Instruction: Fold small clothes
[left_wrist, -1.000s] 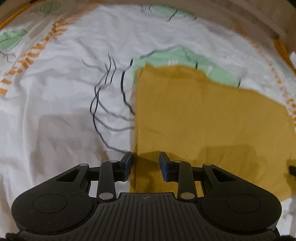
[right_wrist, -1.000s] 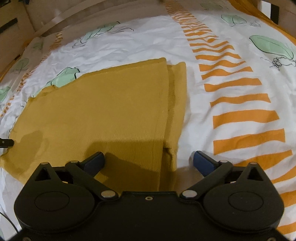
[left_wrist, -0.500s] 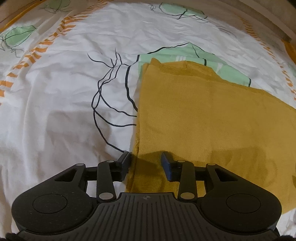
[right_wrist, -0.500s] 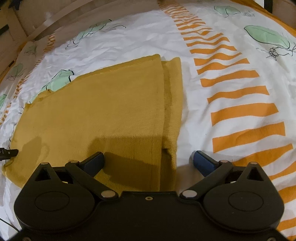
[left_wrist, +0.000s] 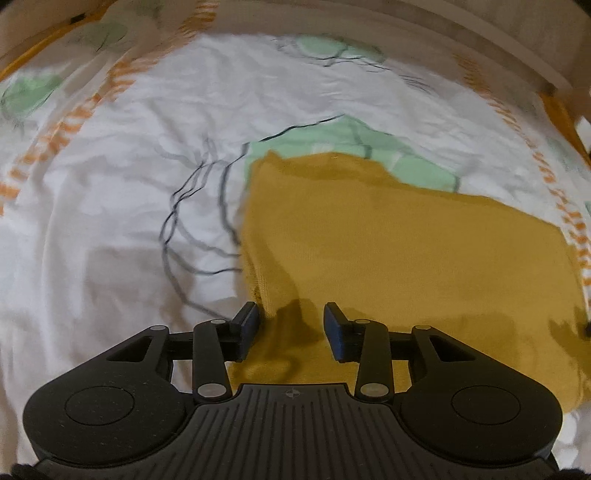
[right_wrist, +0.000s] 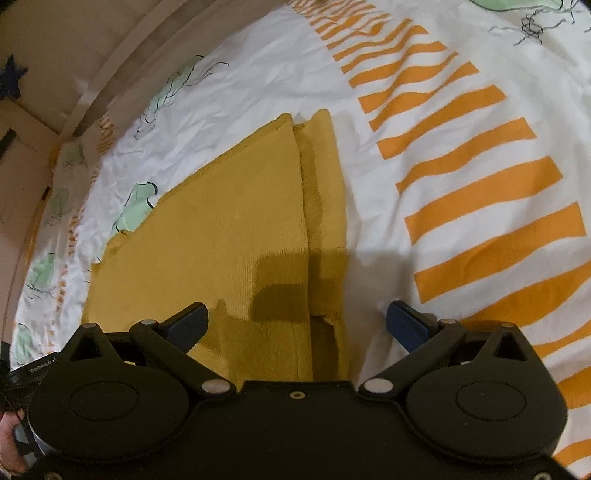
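A mustard-yellow knit garment (left_wrist: 406, 251) lies flat on a bed, folded over itself, with a narrow strip of the lower layer (right_wrist: 325, 192) showing along its right side in the right wrist view (right_wrist: 229, 236). My left gripper (left_wrist: 290, 328) is open, its jaws straddling the garment's near left corner, where the cloth edge is bunched up a little. My right gripper (right_wrist: 295, 323) is wide open and empty, hovering over the garment's near right edge. The garment's nearest edge is hidden under both grippers.
The bedsheet (left_wrist: 129, 184) is white with green leaf prints and orange stripes (right_wrist: 480, 192). A wooden bed frame (left_wrist: 480, 40) runs along the far side. A wall and furniture (right_wrist: 22, 122) stand at the left in the right wrist view.
My left gripper's jaws have opened wider around the garment's left corner, and the cloth there has puckered. My right gripper has tilted and rotated, staying wide open over the right edge.
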